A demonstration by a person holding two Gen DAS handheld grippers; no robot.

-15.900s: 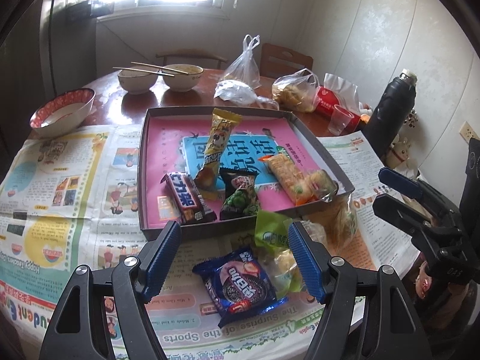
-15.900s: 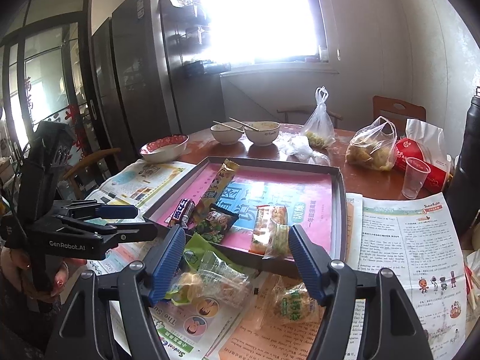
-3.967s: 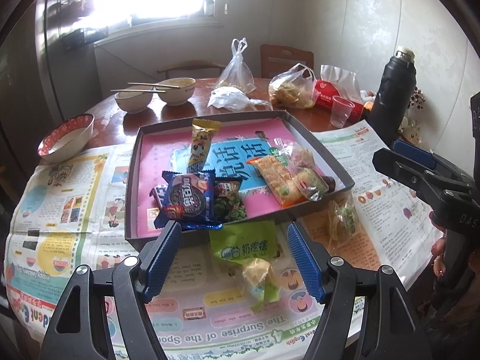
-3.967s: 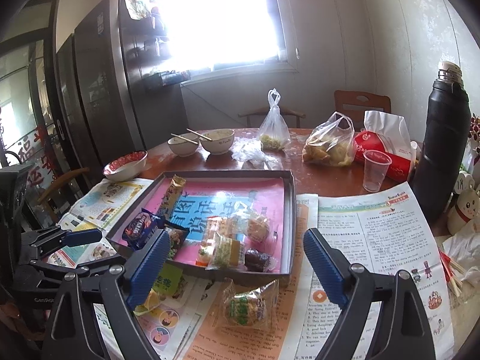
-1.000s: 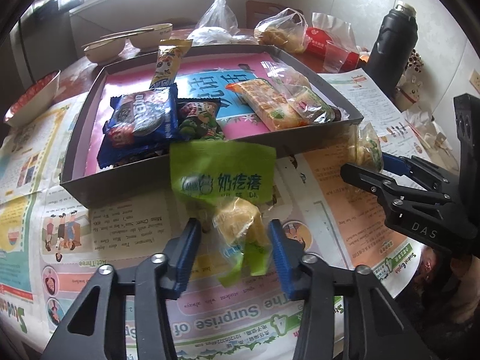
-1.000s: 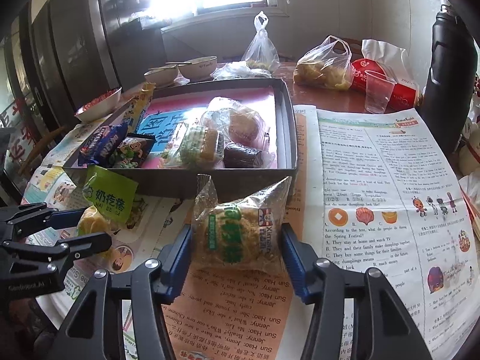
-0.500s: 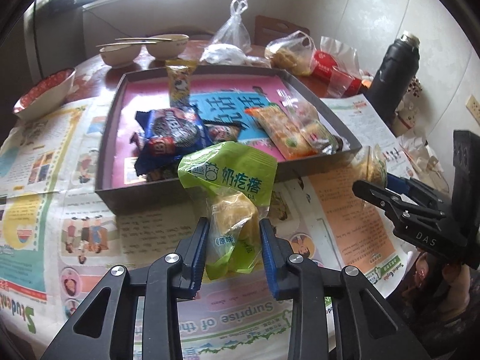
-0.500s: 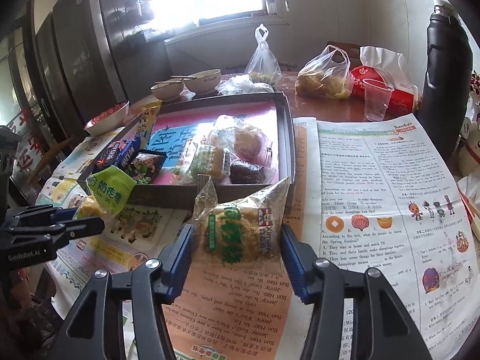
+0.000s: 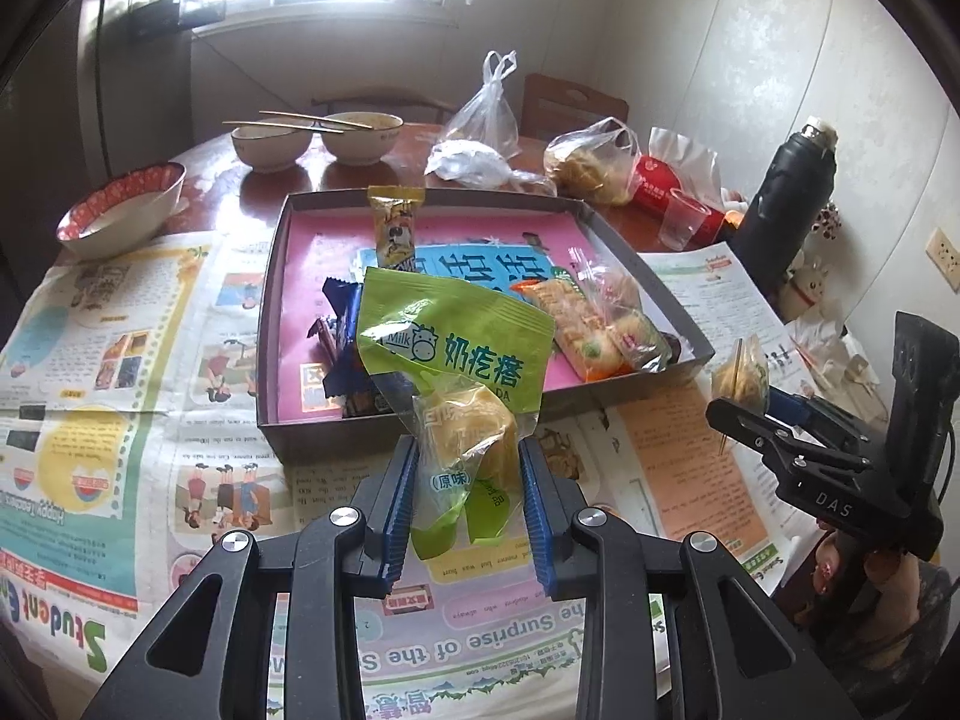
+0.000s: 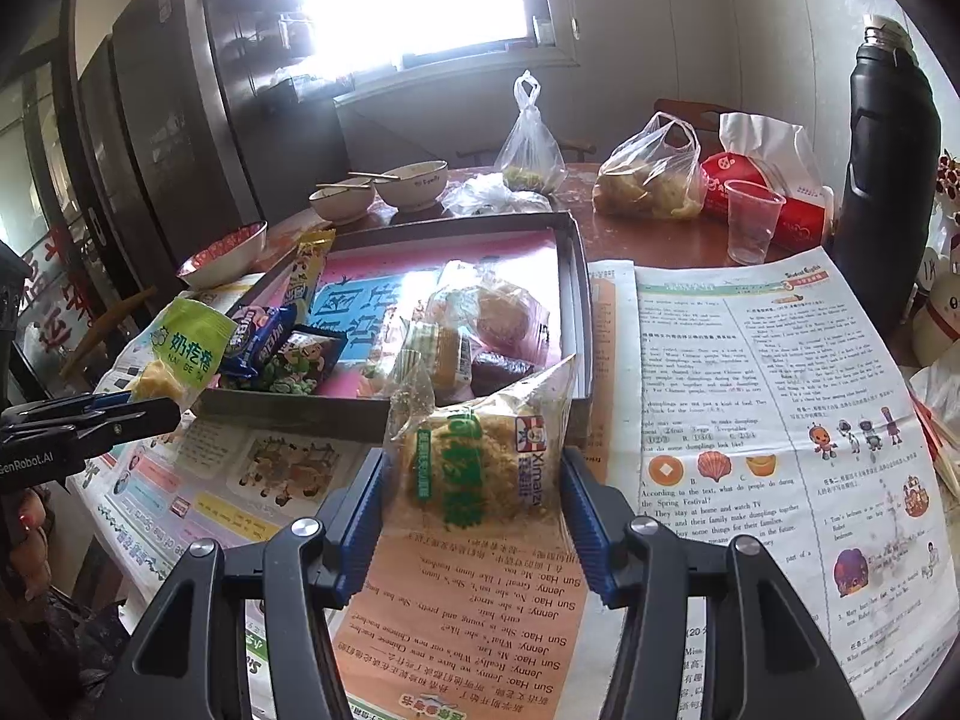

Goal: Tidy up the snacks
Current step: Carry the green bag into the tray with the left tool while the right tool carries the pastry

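Left gripper [image 9: 467, 474]: both blue pads pressed against the lower, clear part of a green milk-curd packet [image 9: 462, 354], which stands upright between them, its printed green top fanning out above the fingertips and its tail hanging below; the packet is lifted clear of the newspaper [image 9: 108, 372] and sits in front of the near wall of the grey tray [image 9: 273, 324], not inside it. Right gripper [image 10: 474, 480]: clamped on a clear pork-floss cake packet [image 10: 480, 450], one pad against each side edge, the packet upright with its crimped top above the fingertips, raised over the orange panel of the newspaper just before the tray's near right corner. Tray contents, pink-and-blue lining: a yellow snack stick [image 9: 395, 228] near the far wall, a blue cookie packet [image 10: 258, 339] and a dark green-pea packet [image 10: 300, 363] at the left, clear-wrapped cakes [image 10: 480, 318] at the right. In the left wrist view the right gripper appears at the right edge with the cake packet seen edge-on. Behind the tray on the wooden table [image 9: 216, 180]: two bowls with chopsticks [image 9: 318, 135], a red-rimmed bowl [image 9: 120, 210], tied plastic bags [image 10: 651, 174], a clear cup [image 10: 750, 219] and a black flask [image 10: 888, 150].
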